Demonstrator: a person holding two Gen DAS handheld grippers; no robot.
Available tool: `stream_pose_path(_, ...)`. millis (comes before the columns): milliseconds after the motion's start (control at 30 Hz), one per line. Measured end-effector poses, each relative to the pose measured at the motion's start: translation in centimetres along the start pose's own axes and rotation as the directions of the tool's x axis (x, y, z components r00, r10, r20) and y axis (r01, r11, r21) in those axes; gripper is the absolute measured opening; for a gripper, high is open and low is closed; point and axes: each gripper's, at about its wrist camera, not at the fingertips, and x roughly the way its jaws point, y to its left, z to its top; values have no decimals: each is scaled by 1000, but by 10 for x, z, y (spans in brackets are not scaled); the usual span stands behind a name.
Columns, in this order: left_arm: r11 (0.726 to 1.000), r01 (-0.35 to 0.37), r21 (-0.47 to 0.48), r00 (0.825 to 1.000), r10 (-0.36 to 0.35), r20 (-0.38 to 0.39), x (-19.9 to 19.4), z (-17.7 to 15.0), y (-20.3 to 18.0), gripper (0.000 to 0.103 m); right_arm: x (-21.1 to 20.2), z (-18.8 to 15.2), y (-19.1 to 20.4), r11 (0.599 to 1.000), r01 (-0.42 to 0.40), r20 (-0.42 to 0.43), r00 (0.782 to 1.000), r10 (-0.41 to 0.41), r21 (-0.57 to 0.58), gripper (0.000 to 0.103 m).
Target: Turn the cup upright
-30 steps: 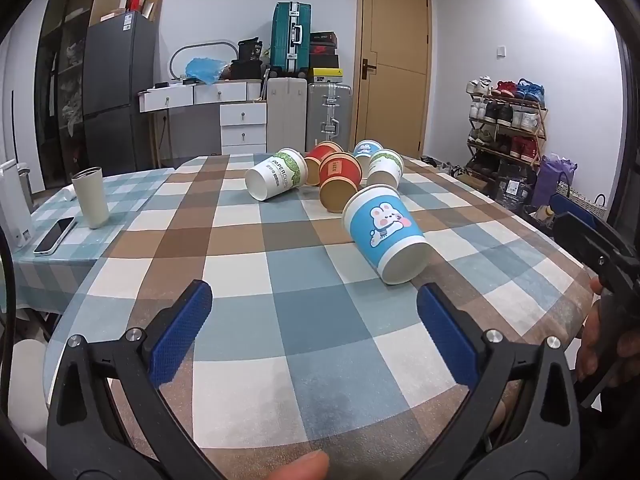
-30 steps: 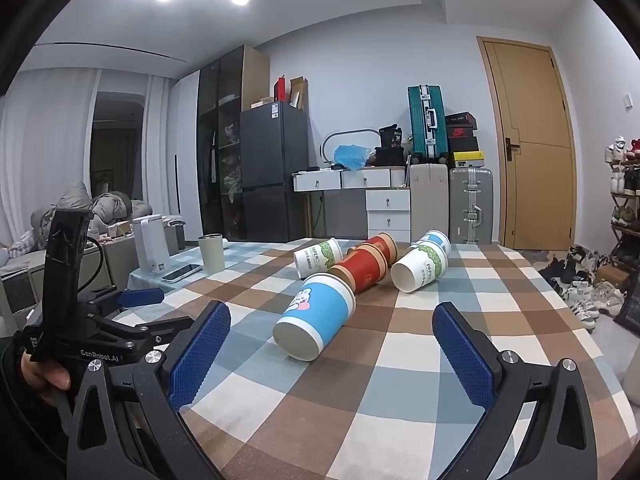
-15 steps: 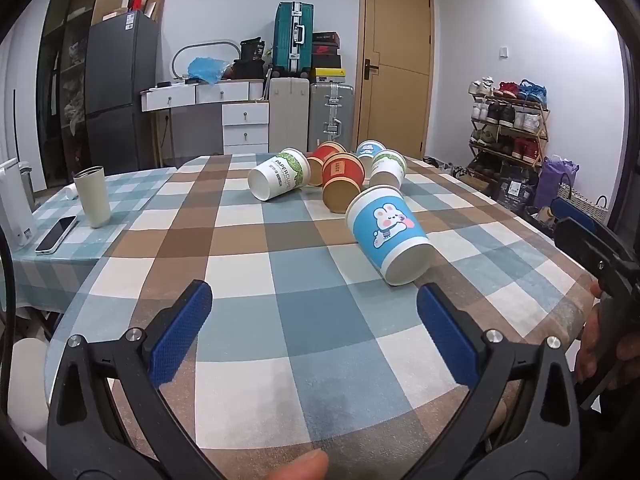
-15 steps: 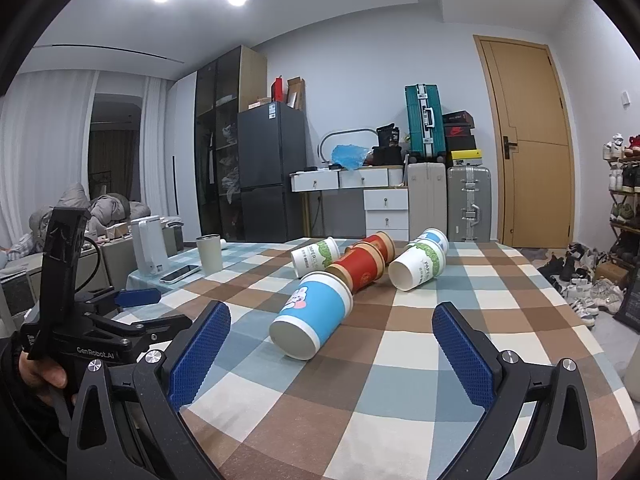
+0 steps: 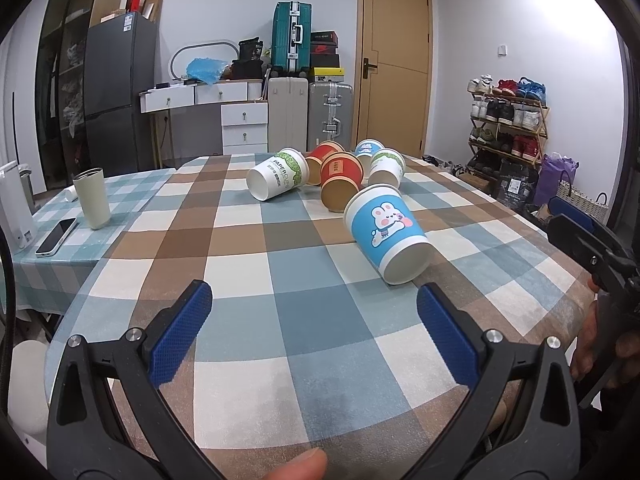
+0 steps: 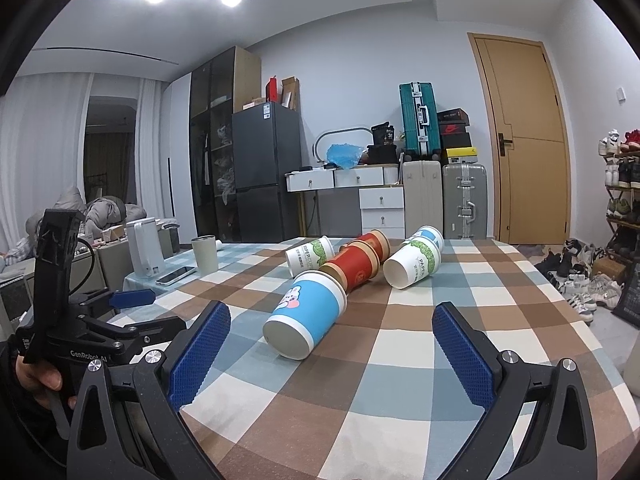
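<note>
The blue rabbit cup [image 5: 387,236] [image 6: 306,315] lies on its side on the checked table [image 5: 248,320] (white base toward us), nearest of the toppled cups. Left gripper [image 5: 314,330] and right gripper [image 6: 330,346] both spread wide, empty.

- The white-and-green cup [image 5: 279,179] lying on its side on the counter [image 5: 248,320] reads "PAPERCUP" along its wall; smaller print beside it is too small to read.
- The same lettering shows in the right wrist view on that cup [image 6: 310,254].
- The left gripper [image 6: 132,312], seen from the right wrist view, has "GenRobot.AI" printed in white on its black body.
- The red cup [image 5: 340,172] carries a label that cannot be read.
</note>
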Motion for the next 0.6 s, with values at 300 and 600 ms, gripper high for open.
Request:
stream_pose_path(300,1000,4,-1,1000,-4,0,0,0,-1,102,0,1,-1,1000,8,-10,1000,-8,-7,103)
stream_pose_path(600,1000,2,0,1000,-2,1,-1,1,-2,102,-1,2,0,1000,6,-15,1000,-6,-11,103)
